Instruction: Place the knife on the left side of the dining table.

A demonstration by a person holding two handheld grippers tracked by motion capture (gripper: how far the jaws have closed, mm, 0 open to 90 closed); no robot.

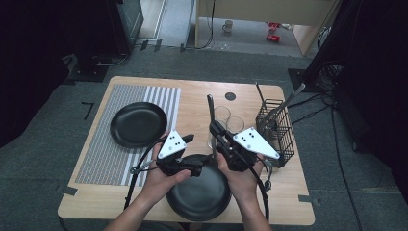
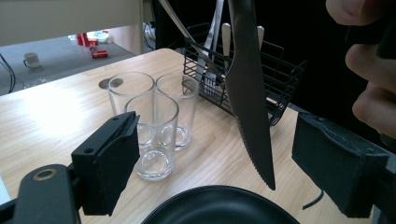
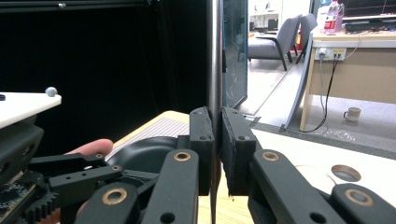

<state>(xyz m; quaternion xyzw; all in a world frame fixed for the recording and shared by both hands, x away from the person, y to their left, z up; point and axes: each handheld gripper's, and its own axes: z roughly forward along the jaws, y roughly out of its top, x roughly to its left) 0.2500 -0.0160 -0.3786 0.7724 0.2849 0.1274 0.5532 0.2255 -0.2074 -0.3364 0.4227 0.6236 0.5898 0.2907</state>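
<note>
Over table point(image 1: 192, 96), upright knife point(image 2: 250, 93) points down.

Right tool point(image 1: 215, 132) grips knife point(image 1: 210, 113) upright over near plate point(image 1: 198, 195)

The room is dim and the corners look black. Soft light falls on the wooden table point(image 1: 192, 96). Brighter light comes from the far room. The close black jaws look a bit blurry.
</note>
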